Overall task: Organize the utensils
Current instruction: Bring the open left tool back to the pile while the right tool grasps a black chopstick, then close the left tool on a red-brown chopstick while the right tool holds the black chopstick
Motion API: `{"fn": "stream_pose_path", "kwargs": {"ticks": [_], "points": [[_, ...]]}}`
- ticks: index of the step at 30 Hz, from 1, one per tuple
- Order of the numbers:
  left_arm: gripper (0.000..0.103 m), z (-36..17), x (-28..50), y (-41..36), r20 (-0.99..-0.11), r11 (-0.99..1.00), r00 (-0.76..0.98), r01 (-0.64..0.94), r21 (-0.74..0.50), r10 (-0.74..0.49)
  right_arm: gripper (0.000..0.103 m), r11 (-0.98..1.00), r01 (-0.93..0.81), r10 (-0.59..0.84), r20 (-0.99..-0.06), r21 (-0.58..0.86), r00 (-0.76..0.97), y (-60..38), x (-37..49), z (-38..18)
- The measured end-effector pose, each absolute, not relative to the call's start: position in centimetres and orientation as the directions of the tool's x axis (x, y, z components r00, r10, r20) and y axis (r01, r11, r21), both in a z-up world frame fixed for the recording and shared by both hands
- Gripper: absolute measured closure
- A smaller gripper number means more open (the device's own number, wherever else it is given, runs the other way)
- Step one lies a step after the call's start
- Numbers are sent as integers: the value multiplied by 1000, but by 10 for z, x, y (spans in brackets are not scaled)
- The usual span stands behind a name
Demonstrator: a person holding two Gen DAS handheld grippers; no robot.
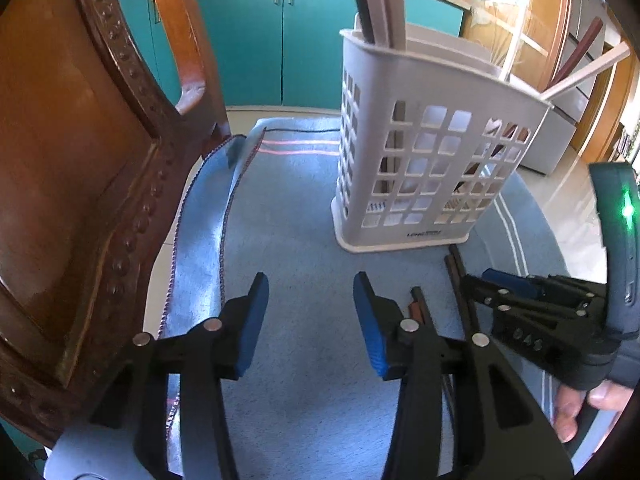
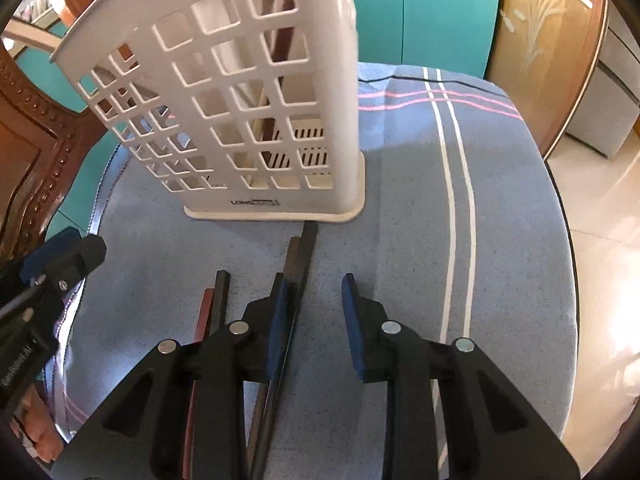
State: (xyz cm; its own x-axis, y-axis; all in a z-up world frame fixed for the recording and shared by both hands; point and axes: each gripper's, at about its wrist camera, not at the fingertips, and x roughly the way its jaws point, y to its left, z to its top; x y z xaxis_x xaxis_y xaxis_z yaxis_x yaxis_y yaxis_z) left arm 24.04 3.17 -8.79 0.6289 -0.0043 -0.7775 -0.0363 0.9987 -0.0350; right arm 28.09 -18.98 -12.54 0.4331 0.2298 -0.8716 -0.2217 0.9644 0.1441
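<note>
A white plastic utensil holder with square holes stands upright on the blue cloth. Dark and pale chopsticks stick out of its top. Several loose chopsticks lie on the cloth in front of its base: two dark ones, another dark one and a reddish-brown one. My left gripper hovers open over bare cloth, left of the chopsticks. My right gripper is open too; its left finger overlaps the two dark chopsticks, and only cloth shows between its pads.
The striped blue cloth covers a round table whose edge curves on the right. A carved wooden chair stands close at the left. Teal cabinets are behind. A person's fingers hold the right gripper's handle.
</note>
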Motion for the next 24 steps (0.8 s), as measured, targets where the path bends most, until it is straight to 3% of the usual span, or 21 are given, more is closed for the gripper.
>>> {"fn": "stream_pose_path", "kwargs": {"ticks": [7, 11, 12, 16, 24], "points": [[55, -93, 243, 30, -792, 999, 610, -32, -33, -7, 81, 968, -227, 198, -886, 109, 419, -181, 294, -128], [55, -99, 245, 24, -817, 995, 569, 31, -94, -95, 81, 965, -262, 148, -880, 29, 451, -168, 287, -127], [55, -101, 245, 22, -822, 993, 558, 48, -108, -117, 91, 963, -269, 144, -880, 18, 453, -166, 286, -127], [55, -107, 241, 7, -836, 977, 509, 151, -150, -207, 95, 959, -284, 149, -891, 23, 429, -168, 286, -124], [55, -127, 239, -19, -876, 974, 449, 211, -87, -175, 96, 969, -239, 156, -897, 59, 413, -193, 298, -123]]}}
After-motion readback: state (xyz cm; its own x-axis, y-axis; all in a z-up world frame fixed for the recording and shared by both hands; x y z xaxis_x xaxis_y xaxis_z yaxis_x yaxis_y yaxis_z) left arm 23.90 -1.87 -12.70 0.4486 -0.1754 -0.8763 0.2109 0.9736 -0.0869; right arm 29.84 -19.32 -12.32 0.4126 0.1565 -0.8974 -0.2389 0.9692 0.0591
